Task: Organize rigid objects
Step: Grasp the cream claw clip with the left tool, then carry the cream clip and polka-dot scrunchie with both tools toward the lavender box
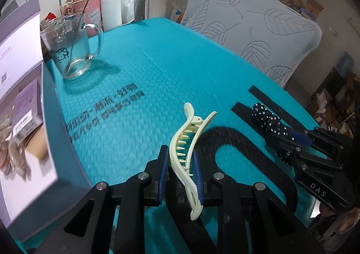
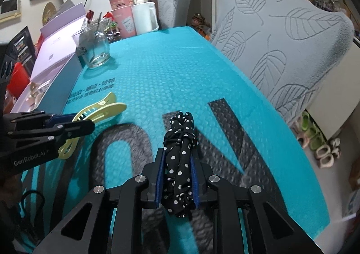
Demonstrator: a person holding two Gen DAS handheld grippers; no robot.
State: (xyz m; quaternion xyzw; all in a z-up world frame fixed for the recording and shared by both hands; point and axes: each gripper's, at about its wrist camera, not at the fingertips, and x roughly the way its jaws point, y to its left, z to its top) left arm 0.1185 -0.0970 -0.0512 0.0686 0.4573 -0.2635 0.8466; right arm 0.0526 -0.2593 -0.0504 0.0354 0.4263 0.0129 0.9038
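The cream hair claw clip (image 1: 188, 159) runs lengthwise along the left gripper (image 1: 180, 170), its toothed side turned left and its far tip angled up and away over the teal mat (image 1: 157, 69), while the black polka-dot scrunchie (image 2: 180, 164) lies stretched along the right gripper (image 2: 176, 177) with its bunched end pointing forward. Both grippers are drawn in narrow, each clamping its own piece between blue pads (image 1: 163, 175) (the clip sits clear above the mat). Left of the mat lies an open lavender box (image 1: 24, 105) with small items inside; a glass mug (image 1: 72, 49) with a spoon stands beyond it, and a leaf-patterned chair (image 1: 252, 29) lines the right edge.
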